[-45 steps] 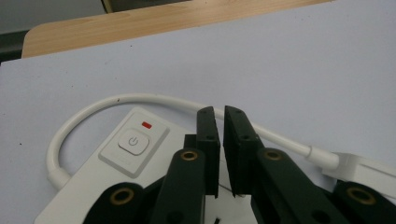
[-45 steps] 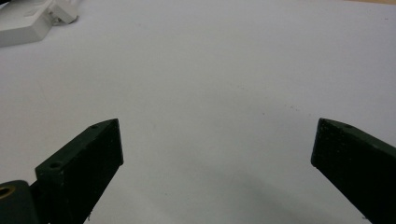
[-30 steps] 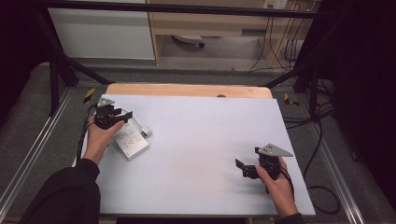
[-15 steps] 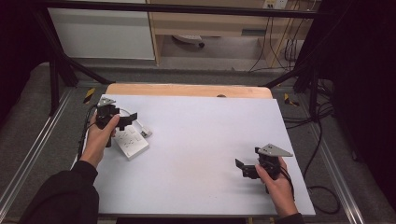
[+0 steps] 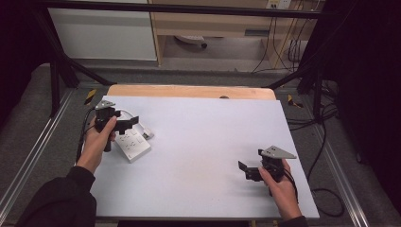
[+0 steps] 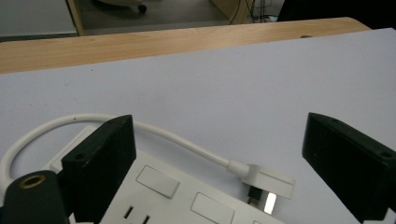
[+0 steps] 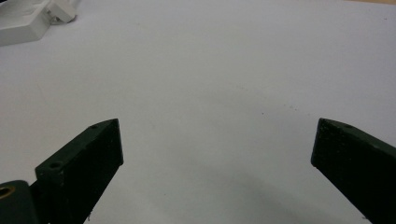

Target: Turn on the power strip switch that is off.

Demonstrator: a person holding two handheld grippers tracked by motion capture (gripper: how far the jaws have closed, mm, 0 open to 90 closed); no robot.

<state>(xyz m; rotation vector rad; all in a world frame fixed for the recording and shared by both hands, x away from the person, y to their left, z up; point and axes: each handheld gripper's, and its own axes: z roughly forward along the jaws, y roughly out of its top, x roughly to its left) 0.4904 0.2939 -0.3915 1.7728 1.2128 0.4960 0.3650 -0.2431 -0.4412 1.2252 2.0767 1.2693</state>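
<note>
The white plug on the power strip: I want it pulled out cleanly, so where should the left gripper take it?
Grip the plug across its flat sides, coming from above. It lies at the power strip edge with the cord leading away, so avoid the cord. The left gripper is open over it.

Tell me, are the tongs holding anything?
No. The left tongs have just been opening and hang wide over the power strip and its plug, touching neither. The right tongs are open over bare table.
</note>
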